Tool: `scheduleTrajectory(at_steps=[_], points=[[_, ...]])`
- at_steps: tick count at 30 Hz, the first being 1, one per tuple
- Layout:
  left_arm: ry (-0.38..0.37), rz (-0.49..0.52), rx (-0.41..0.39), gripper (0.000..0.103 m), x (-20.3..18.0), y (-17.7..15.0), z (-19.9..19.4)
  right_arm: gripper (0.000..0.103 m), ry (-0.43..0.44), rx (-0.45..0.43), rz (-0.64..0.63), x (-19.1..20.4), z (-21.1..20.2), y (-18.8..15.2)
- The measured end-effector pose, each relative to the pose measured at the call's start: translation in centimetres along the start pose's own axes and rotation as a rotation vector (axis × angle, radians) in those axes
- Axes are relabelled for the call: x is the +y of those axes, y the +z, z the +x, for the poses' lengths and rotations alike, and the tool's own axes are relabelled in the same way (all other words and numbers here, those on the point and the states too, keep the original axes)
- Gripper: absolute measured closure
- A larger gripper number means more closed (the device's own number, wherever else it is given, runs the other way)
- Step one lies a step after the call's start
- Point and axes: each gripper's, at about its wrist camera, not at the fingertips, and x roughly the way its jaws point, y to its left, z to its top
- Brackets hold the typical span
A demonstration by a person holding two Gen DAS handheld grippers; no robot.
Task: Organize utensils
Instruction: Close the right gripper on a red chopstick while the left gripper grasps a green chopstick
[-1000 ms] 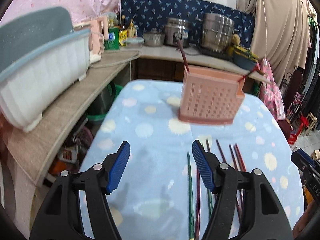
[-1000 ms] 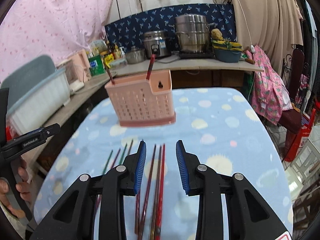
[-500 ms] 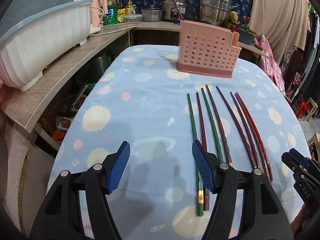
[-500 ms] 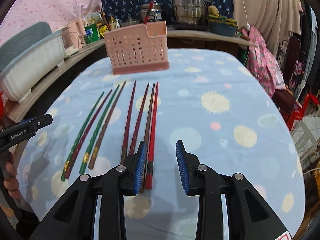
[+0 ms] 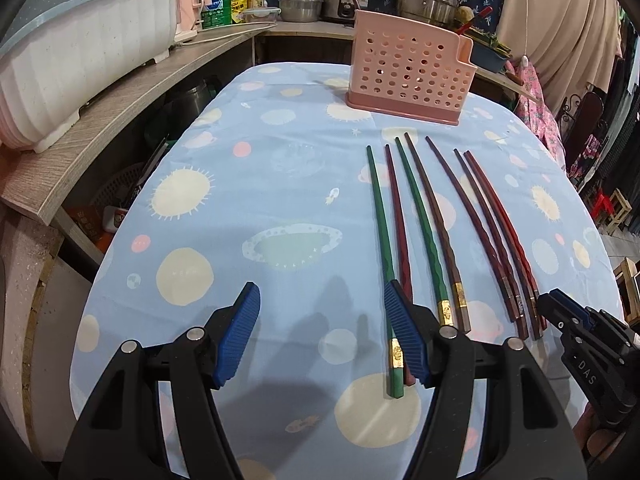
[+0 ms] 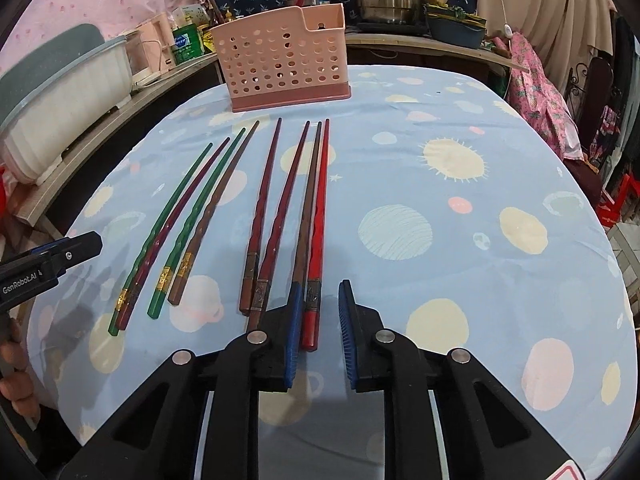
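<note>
Jaws: left gripper point(image 5: 320, 336) wide open, nothing between; right gripper point(image 6: 318, 334) closing around red chopstick point(image 6: 318, 232), pads not yet pressing. Eight chopsticks point(image 6: 224, 220) lie on blue tablecloth point(image 6: 440, 168), tips toward pink holder point(image 6: 284, 62).

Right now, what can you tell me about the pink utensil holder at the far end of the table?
The pink utensil holder is a boxy plastic caddy with rows of round holes in its walls and a darker pink base tray. Its rim steps up to a taller section at one end. It stands upright on the blue patterned tablecloth, beyond the tips of the chopsticks and clear of them. Two sticks seem to rise behind its rim; whether they sit inside is unclear.
</note>
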Motion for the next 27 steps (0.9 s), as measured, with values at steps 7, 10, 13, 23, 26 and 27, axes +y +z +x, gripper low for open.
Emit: scheduleTrajectory(at_steps=[7, 10, 13, 23, 26, 27], points=[[-0.01, 0.002, 0.013, 0.042, -0.1, -0.3, 0.2, 0.09, -0.005, 0.012, -0.007, 0.1, 0.4, -0.3], [-0.013, 0.005, 0.018, 0.042, -0.3, -0.5, 0.3, 0.091, -0.01, 0.012, -0.013, 0.1, 0.5, -0.3], [-0.02, 0.007, 0.026, 0.042, -0.4, -0.6, 0.5, 0.096, -0.009, 0.01, 0.006, -0.5, 0.4, -0.2], [-0.046, 0.029, 0.066, 0.042, -1.7, -1.8, 1.2, 0.096, -0.011, 0.005, 0.019, -1.1, 0.4, -0.2], [-0.036, 0.035, 0.078, 0.042, -2.0, -2.2, 1.7, 0.096, -0.007, 0.003, 0.022, -1.2, 0.4, -0.3], [-0.034, 0.035, 0.082, 0.042, -2.0, -2.3, 1.8, 0.096, -0.006, 0.003, 0.023, -1.2, 0.4, -0.3]])
